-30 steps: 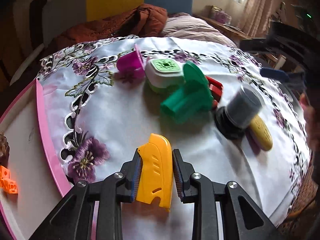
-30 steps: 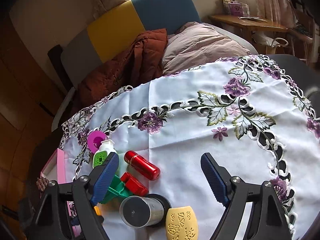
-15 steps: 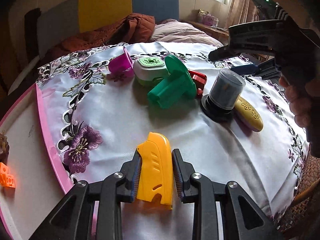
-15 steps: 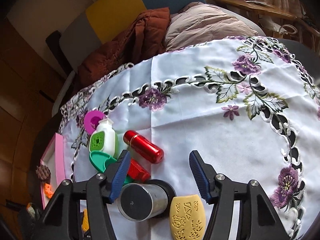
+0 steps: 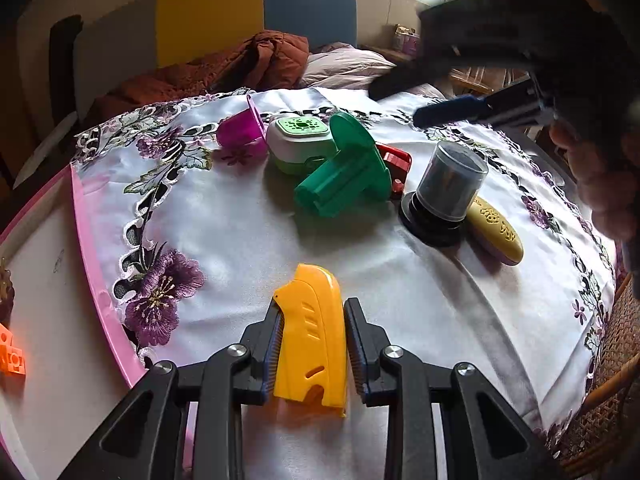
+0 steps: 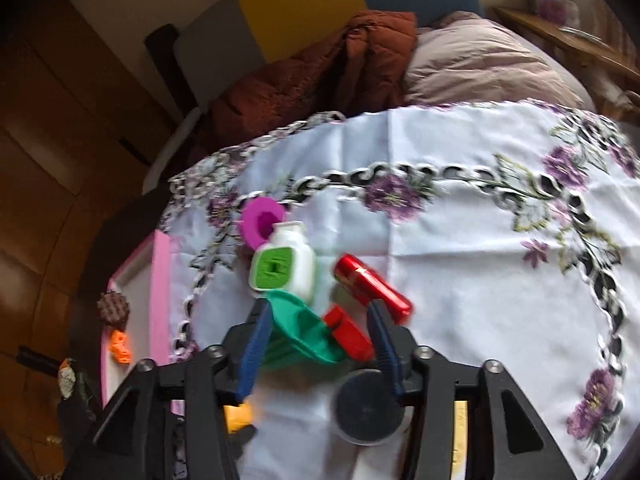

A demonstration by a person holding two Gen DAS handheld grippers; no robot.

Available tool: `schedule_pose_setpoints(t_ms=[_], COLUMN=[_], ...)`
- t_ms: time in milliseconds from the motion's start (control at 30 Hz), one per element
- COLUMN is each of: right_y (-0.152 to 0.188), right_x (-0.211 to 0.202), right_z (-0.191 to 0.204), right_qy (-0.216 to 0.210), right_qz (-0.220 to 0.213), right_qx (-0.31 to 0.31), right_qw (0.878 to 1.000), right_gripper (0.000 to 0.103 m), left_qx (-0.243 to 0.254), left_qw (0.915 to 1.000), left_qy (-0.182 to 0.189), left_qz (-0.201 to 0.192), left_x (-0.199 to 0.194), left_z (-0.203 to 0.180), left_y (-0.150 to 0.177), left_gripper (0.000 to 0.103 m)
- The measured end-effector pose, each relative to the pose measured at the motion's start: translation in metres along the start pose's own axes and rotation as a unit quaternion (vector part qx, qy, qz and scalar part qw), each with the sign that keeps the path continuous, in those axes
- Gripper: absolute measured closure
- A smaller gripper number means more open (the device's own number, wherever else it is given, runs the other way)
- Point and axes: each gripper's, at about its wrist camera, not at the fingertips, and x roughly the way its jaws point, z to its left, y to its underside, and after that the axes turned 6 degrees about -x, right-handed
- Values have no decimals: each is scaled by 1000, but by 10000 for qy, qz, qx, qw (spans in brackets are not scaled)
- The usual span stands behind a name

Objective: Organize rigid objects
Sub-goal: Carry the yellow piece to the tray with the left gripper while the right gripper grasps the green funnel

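Left tongs [image 5: 312,344] clamped on yellow plastic piece [image 5: 314,340], held low above table [image 5: 460,320], likely bound for pink tray [image 5: 86,248] just left. Right tongs [image 6: 316,340] closing, nothing pinched; green funnel-shaped piece [image 6: 304,336] and red block [image 6: 346,334] between jaws, probable next pick. Clutter clustered mid-table on white floral tablecloth [image 6: 460,280]. Beyond: brown jacket [image 5: 240,68], yellow-blue headboard [image 5: 256,12], window.

White tablecloth [image 5: 248,240] with purple flower embroidery and black-green leaf cutwork near its edges. Yellow plastic casing [image 5: 312,336] between blue-padded black fingers. Green funnel-shaped piece [image 5: 344,172], magenta cup [image 5: 240,134], white bottle [image 6: 288,264] with green patterned face, red cylinder [image 6: 372,288], yellow-gold embossed oval [image 5: 494,230], pink-rimmed white tray [image 5: 86,256], orange block [image 5: 10,356].
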Motion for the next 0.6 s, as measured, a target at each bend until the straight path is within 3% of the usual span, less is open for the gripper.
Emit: schedule_pose_setpoints(t_ms=[167,200,233,267,333,600], right_y=[-7,-6,-3,0,5,21], right_x=[23,32,42,51,49,33], right_z=[40,47,52,54,56,44], right_qy=[152,352,519,655,692,222], right_qz=[363,528,722,875,678,390], right_qx=[-793,-1000,-1155,-1268,-1327,-1047], right_qw=[9961,9930,9893,9859,9864,9935], right_gripper=[43,52,75,81,85,85], left_qx=[-7,-4,2,5,19,-68], left_qw=[10000,10000,10000,10000,10000,9999], left_qy=[5,4,2,1,2,112], left_qz=[-15,-20,-24,-25,-29,52], left_x=[0,0,0,0,0,-8], left_z=[0,0,0,0,-1,0], left_y=[0,0,0,0,0,0], left_gripper=[74,74,74,74,74,74])
